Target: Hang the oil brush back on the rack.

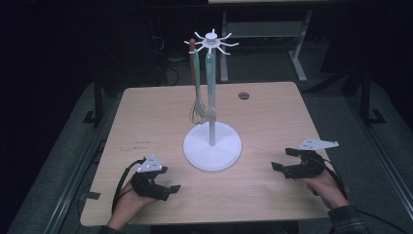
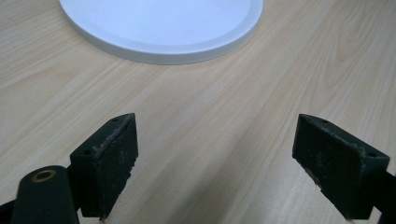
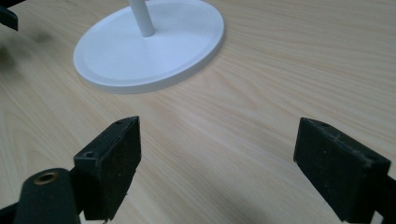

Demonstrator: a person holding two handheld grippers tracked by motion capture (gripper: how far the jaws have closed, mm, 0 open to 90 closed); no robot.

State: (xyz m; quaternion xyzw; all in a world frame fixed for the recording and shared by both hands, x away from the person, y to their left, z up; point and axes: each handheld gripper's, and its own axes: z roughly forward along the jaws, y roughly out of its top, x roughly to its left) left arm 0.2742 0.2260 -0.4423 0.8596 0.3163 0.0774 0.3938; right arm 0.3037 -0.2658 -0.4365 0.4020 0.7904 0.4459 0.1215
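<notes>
table: pale wood-grain top, rounded corners, matte, fine straight grain lines in both gripper views. a small dark round disc sits flush near its far edge.

stand: centre of the table, between the two grippers and a little beyond them. all white, smooth, plastic-looking. wide flat round base with a shallow raised rim, a thin straight pole rising upright from the middle, and a small round cap at the top with short curved hooks fanning out like spokes. base rim shows at the top of the left gripper view; base and lower pole at upper left of the right gripper view.

two utensils hang from the hooks, left side of the pole, close together. spatula: long pale teal handle, light rounded head low, just beside the pole. whisk: brown handle, thin wire loops at the bottom, hanging clear of the base.

left gripper: black, grey three-cornered plate on top, held in a hand low at the near left of the table, jaws spread wide, nothing between them, bare wood below. pads flat, dark, scuffed and dusty.

right gripper: same build, near right, pointed toward the stand. jaws released wide, empty. pads equally worn.
</notes>
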